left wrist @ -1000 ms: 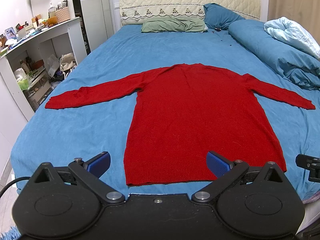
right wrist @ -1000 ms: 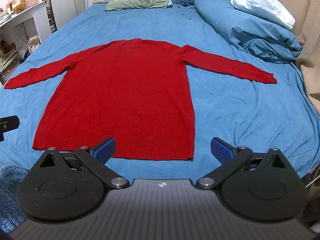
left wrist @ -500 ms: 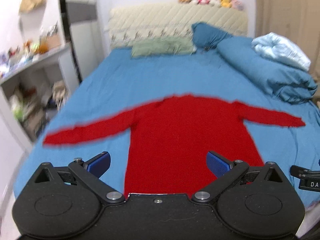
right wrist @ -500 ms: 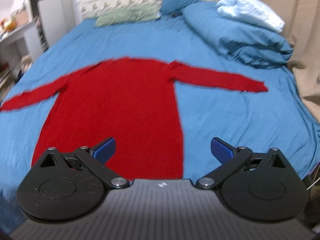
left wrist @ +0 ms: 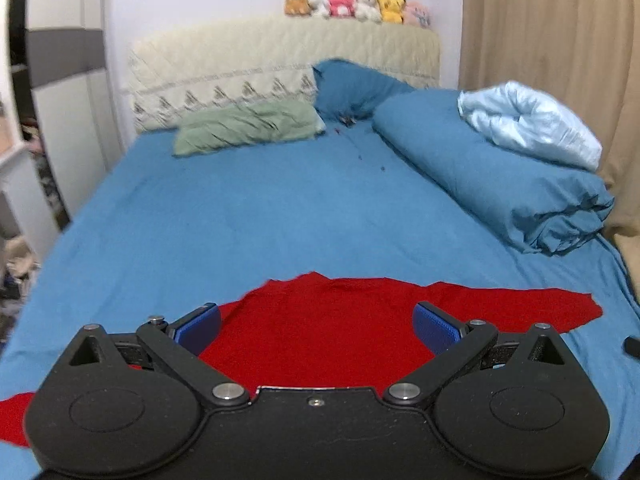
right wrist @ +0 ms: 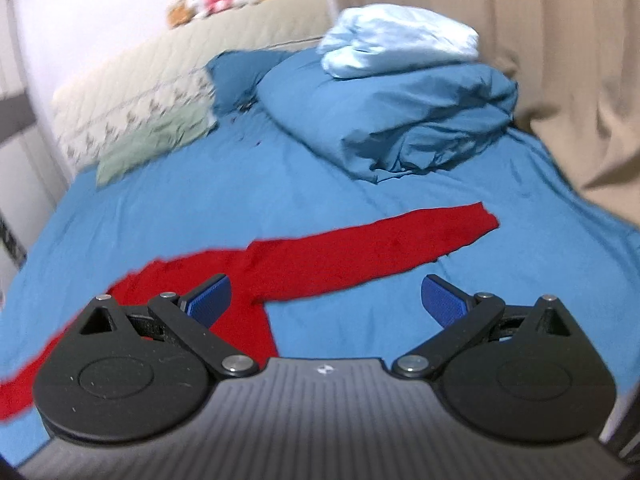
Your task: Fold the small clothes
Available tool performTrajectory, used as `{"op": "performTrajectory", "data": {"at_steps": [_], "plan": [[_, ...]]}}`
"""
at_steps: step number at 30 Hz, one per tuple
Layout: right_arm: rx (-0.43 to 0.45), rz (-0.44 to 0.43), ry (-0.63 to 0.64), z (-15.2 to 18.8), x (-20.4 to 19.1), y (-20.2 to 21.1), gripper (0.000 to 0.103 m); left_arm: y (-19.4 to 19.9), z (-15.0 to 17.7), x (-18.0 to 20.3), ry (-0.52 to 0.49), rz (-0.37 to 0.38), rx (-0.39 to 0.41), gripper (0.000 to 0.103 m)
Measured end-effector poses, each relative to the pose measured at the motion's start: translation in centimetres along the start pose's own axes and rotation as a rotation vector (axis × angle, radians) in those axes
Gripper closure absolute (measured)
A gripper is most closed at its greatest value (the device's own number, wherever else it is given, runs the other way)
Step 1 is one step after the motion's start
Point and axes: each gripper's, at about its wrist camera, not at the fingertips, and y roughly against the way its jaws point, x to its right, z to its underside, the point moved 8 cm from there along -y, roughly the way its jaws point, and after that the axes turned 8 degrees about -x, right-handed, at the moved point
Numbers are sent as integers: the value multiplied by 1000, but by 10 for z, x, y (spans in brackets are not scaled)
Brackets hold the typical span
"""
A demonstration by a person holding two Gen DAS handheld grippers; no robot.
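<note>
Red sweater (left wrist: 320,340) lies flat on the blue bedsheet (left wrist: 260,220), back up or front up, can't tell. A second ago both cameras looked down on the whole garment, hem nearest, sleeves spread to both sides. Now both views have swung up and forward: hem is out of sight under the gripper bodies, and only the upper body, neckline and sleeves show. So both grippers have moved in over the sweater, toward the shoulder area.

Left gripper (left wrist: 318,326) sits over the upper chest, jaws spread wide, nothing between the blue pads (left wrist: 198,326). Right gripper (right wrist: 326,300) has shifted toward the right sleeve (right wrist: 380,248), which runs out diagonally to its cuff near the rolled blue duvet (right wrist: 400,120); jaws also spread wide, empty. Right view is motion-blurred, so it looks mid-move.

The sweater itself hasn't shifted; sleeves lie straight, no fold made yet. My read: task is at the very start, this is the approach for the first grasp, likely the right sleeve or shoulder to fold inward. Whether the fingers touch the cloth can't be told from these angles.

Clutter behind: green pillow (left wrist: 248,128), blue pillow (left wrist: 352,84), light blue blanket (left wrist: 528,124) on the duvet, plush toys (left wrist: 352,4) on the headboard (left wrist: 280,64). None in the way.
</note>
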Motion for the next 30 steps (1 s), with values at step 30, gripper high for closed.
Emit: {"op": "performTrajectory", "data": {"at_steps": [30], "plan": [[81,240,-269,-3,136,-301,33,-298,62,-13,-8,47,-277,0]]}}
